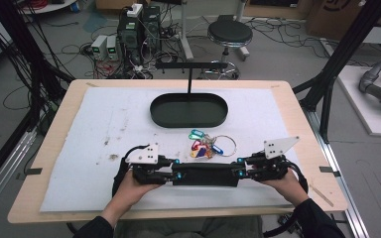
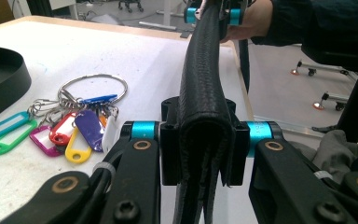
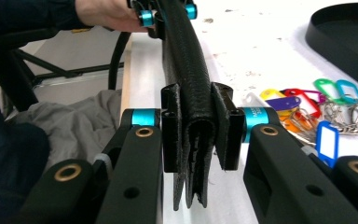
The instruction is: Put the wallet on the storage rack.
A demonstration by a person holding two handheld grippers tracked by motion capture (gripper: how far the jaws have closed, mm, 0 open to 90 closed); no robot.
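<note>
A long black leather pouch (image 1: 206,174) lies level at the lower centre of the high view, just above the surface. The left gripper (image 1: 174,174) clamps its left end between its jaws, the right gripper (image 1: 239,173) its right end. Coloured key tags (image 1: 206,147) lie just behind it.

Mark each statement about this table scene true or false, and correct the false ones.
1. Both claws clamp the long black leather pouch, one at each end. True: left claw, right claw.
2. The bunch of coloured plastic key tags on a metal ring lies inside the black oval tray. False: it lies on the white mat, between tray and pouch.
3. The pouch is folded, with its fold uppermost. True.
4. The tray holds the pouch. False: the pouch is nearer the person, clear of the tray.
</note>
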